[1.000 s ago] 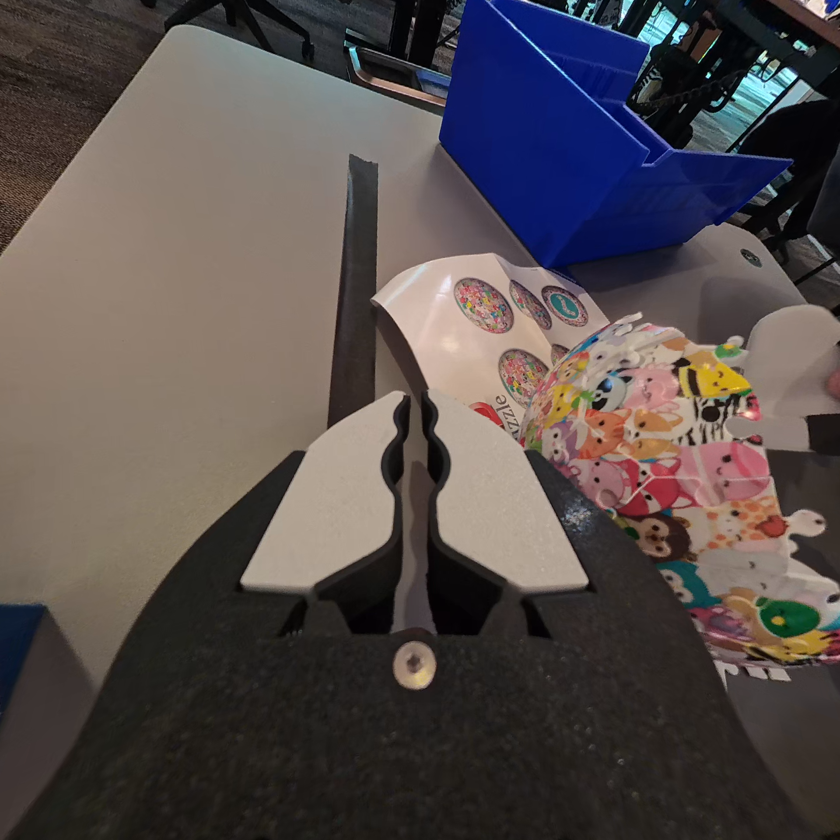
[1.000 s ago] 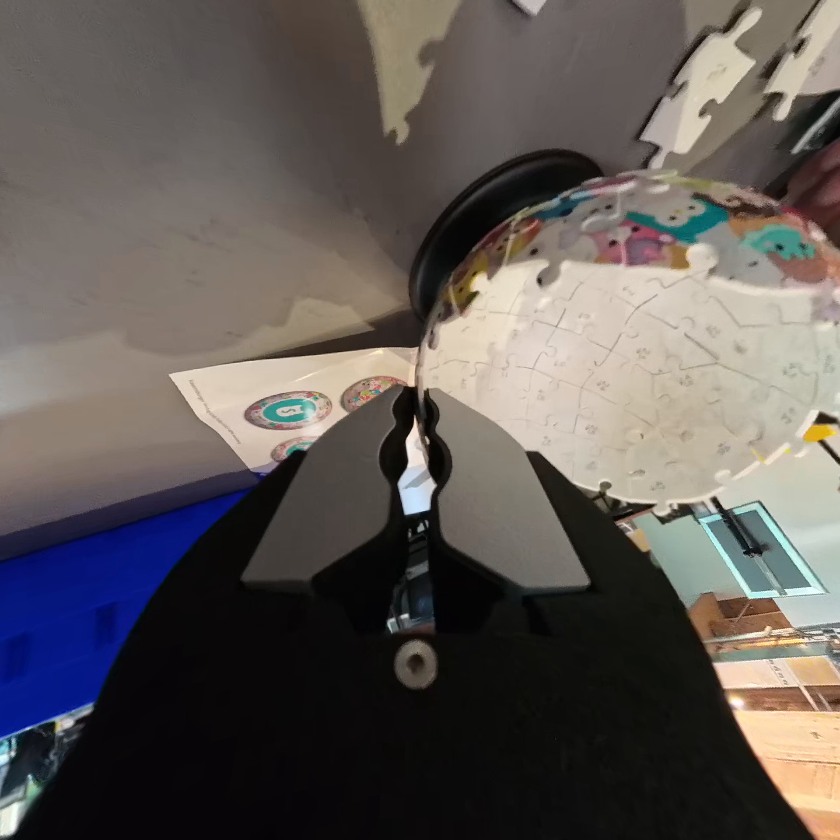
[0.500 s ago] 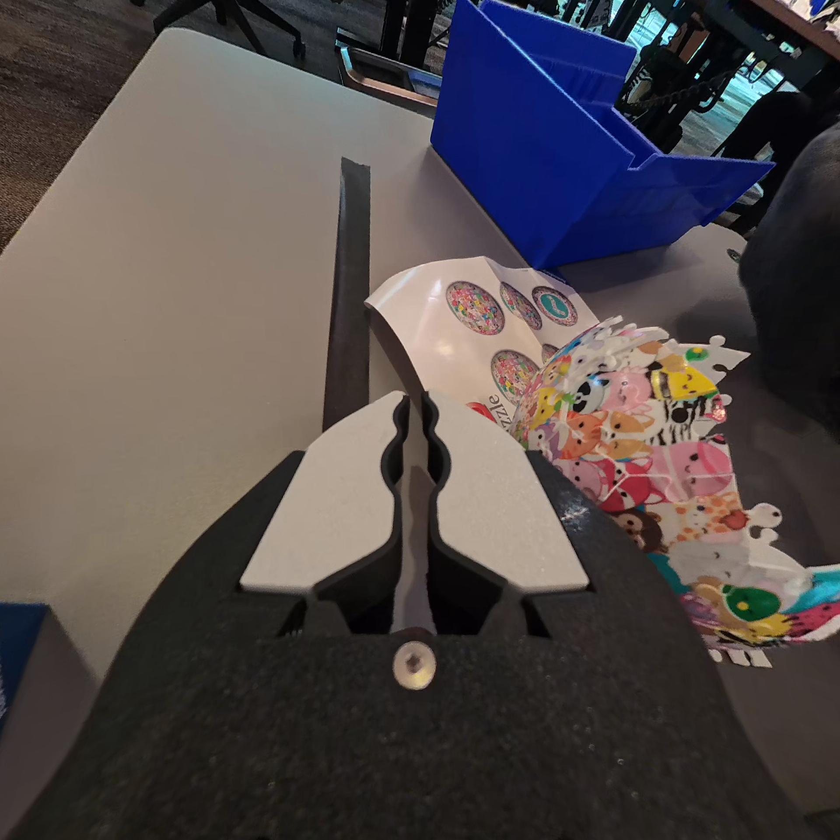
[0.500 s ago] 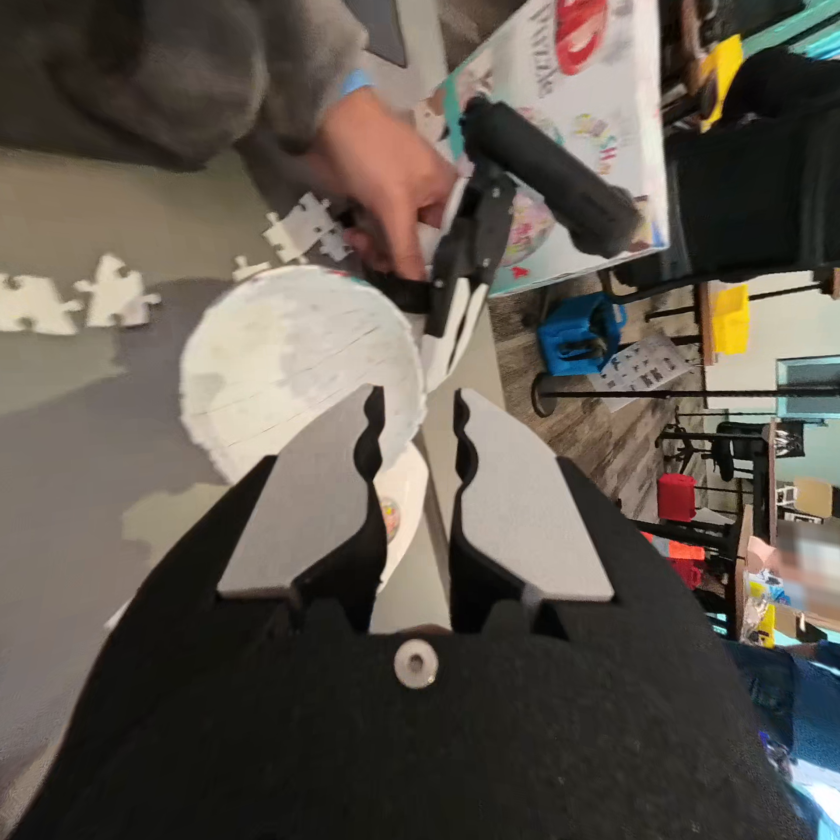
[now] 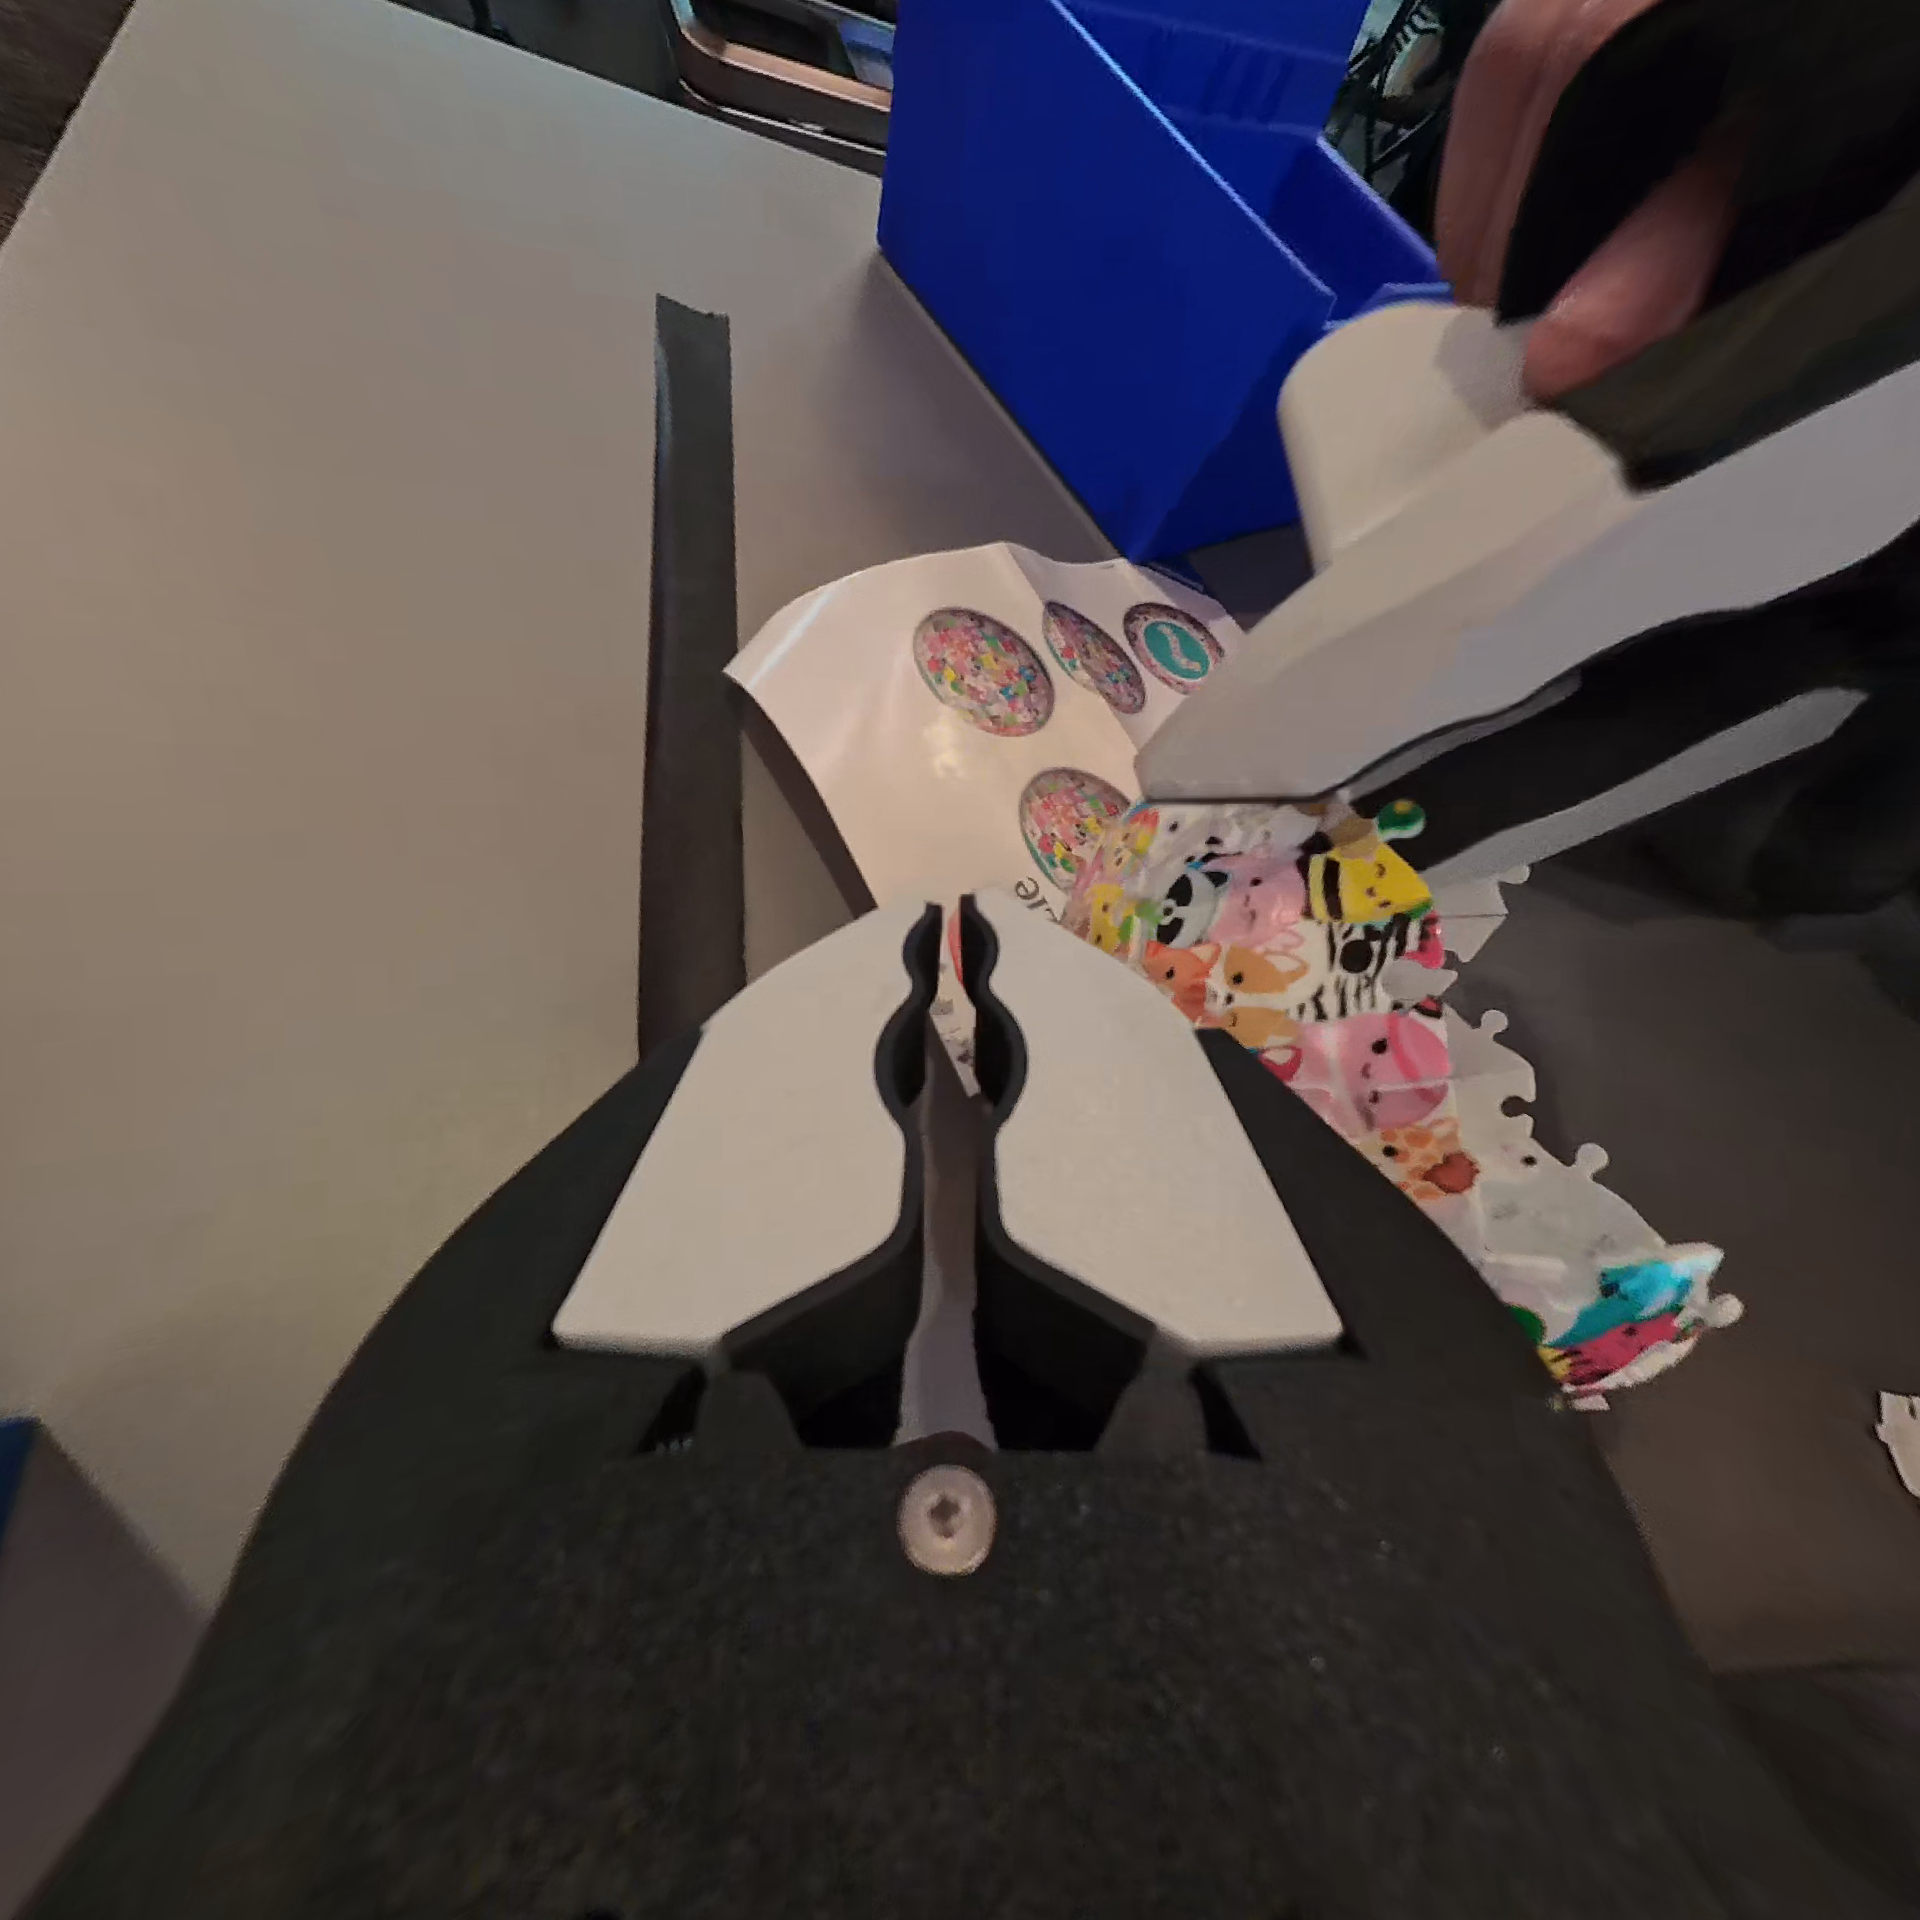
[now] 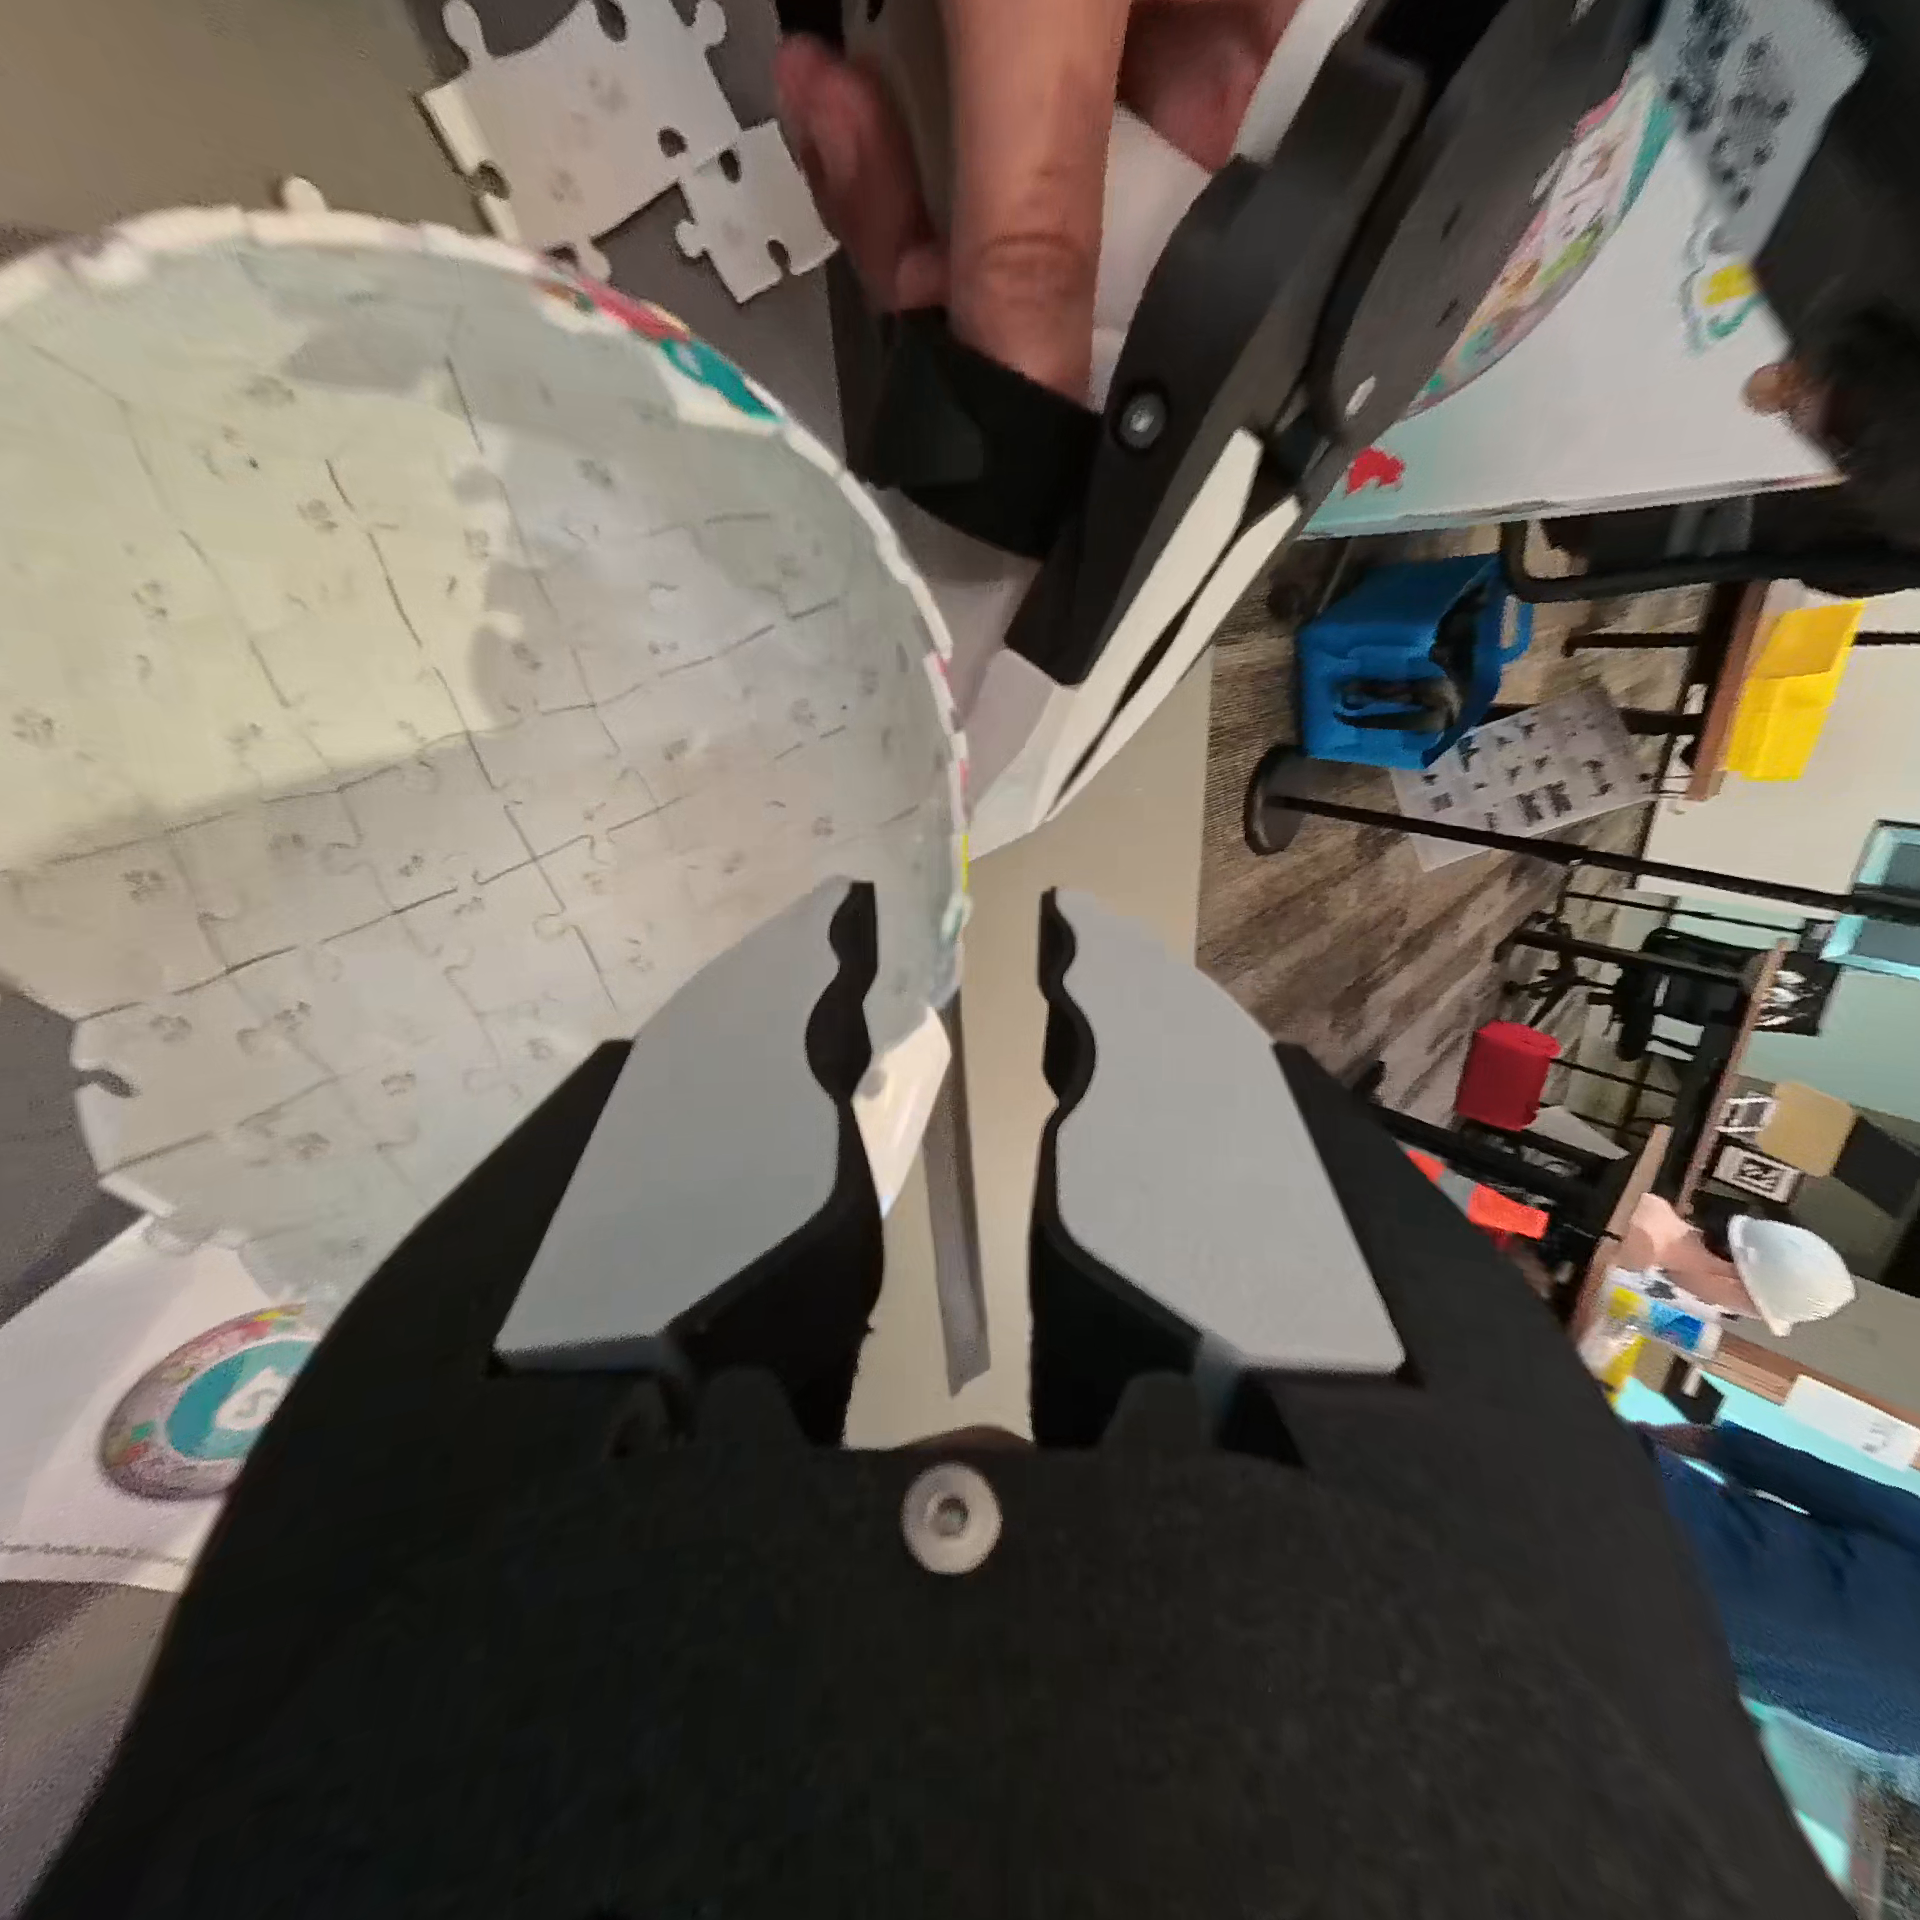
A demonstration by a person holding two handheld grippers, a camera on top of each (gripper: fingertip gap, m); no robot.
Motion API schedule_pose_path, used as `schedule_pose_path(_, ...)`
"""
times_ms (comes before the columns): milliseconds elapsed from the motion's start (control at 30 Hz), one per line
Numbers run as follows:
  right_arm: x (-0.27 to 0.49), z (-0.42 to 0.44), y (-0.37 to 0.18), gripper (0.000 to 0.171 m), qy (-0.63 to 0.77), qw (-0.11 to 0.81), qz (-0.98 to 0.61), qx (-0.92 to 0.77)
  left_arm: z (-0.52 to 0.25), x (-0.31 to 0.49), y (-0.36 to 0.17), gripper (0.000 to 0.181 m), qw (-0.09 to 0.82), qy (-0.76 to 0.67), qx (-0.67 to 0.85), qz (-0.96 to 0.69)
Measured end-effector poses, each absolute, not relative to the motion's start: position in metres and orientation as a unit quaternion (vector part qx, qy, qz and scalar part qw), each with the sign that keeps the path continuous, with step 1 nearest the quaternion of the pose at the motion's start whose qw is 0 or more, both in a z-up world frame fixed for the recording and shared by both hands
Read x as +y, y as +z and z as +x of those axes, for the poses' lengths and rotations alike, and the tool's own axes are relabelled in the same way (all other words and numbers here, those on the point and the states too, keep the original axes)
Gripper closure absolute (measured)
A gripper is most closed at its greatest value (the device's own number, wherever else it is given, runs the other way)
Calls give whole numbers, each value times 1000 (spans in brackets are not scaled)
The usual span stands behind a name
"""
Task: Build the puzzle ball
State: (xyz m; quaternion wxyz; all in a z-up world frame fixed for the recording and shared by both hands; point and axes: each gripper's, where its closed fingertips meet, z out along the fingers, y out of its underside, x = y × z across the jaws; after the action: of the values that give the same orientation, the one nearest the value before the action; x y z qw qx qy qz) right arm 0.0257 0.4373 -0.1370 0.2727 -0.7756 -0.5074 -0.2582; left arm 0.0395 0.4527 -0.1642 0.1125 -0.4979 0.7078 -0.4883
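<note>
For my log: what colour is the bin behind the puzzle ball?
Solid blue bin; the left wrist view shows it best.

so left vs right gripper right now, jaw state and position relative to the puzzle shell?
The left gripper is shut with nothing between its fingers; the right gripper is open. The left sits beside the puzzle ball shell, while the right has the shell's rim between its fingers. Both share black bodies and grey fingers.

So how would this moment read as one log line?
left gripper shut | right gripper open, straddling half-built puzzle ball rim | loose pieces on table
</note>
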Motion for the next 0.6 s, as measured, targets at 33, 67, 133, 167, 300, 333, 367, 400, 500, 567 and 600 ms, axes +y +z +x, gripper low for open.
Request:
schedule_pose_path(33, 438, 27, -139, 142, -255, 271, -780, -503, 40, 453, -163, 178, 112, -491, 705, -499)
schedule_pose_path(67, 440, 28, -141, 142, -257, 271, -784, -496, 39, 453, -162, 178, 110, -494, 703, -500)
schedule_pose_path(133, 438, 29, -145, 143, -251, 269, -790, -490, 39, 454, -159, 178, 110, -501, 698, -499)
schedule_pose_path(167, 439, 29, -145, 145, -249, 275, -793, -484, 39, 454, -157, 179, 110, -504, 697, -498)
schedule_pose_path(300, 436, 34, -146, 155, -243, 295, -802, -458, 38, 454, -158, 179, 112, -497, 702, -497)
schedule_pose_path(333, 434, 35, -146, 156, -238, 302, -804, -454, 38, 454, -159, 178, 113, -496, 703, -497)
schedule_pose_path(367, 434, 37, -144, 157, -237, 310, -805, -447, 38, 453, -159, 178, 112, -496, 703, -497)
schedule_pose_path(400, 433, 37, -143, 157, -230, 318, -806, -442, 38, 453, -159, 178, 110, -497, 703, -496)
schedule_pose_path(500, 434, 31, -140, 155, -195, 337, -814, -431, 39, 452, -160, 178, 111, -493, 705, -497)
schedule_pose_path(567, 435, 25, -138, 155, -179, 346, -815, -429, 38, 452, -160, 179, 110, -495, 704, -496)
schedule_pose_path(600, 436, 24, -138, 155, -177, 347, -816, -427, 38, 453, -159, 178, 109, -496, 704, -497)
